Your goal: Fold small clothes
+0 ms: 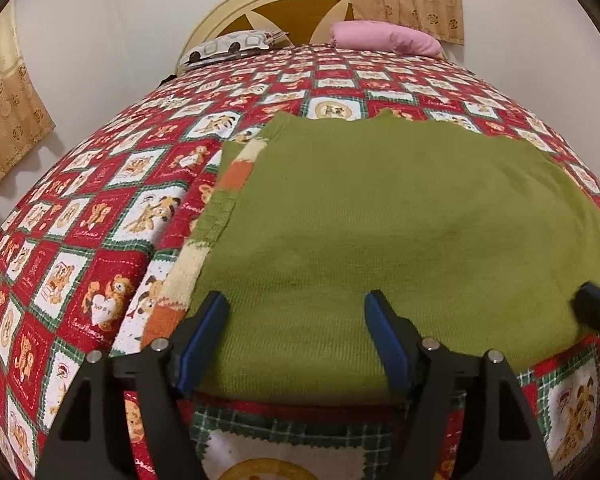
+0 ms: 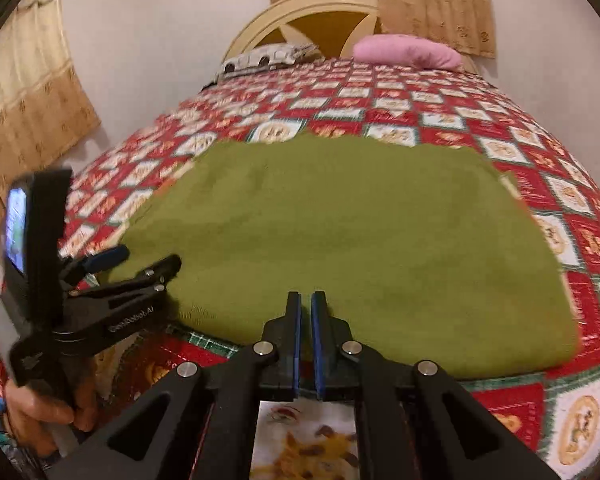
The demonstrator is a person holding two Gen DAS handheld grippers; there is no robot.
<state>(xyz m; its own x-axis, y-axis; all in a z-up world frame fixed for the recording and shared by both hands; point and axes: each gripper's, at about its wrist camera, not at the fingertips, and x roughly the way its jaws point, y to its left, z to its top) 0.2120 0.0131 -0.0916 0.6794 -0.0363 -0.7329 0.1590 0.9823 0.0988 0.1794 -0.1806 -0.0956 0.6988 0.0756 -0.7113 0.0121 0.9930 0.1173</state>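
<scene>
Green knit garment lay flat on the teddy-print bedspread, toward the near edge of the bed, already folded at least once by the look of it: clean straight left side, with an orange-and-cream patterned strip peeking out beneath that fold. Far edge slightly ragged, near edge square to the bed edge. Left gripper stood wide over the near-left part of the garment, blue pads apart, nothing pinched between them, cloth just lying under the gap. Right gripper closed down to a narrow slit at the near edge, nothing visibly caught between the pads; hard to tell whether the tips touched the knit. Left gripper also seen from the right wrist view, held in a hand at near left. Judged roughly midway: side fold in, remaining folds not yet done, probably near-to-far. Pillows at the far headboard, well clear.
</scene>
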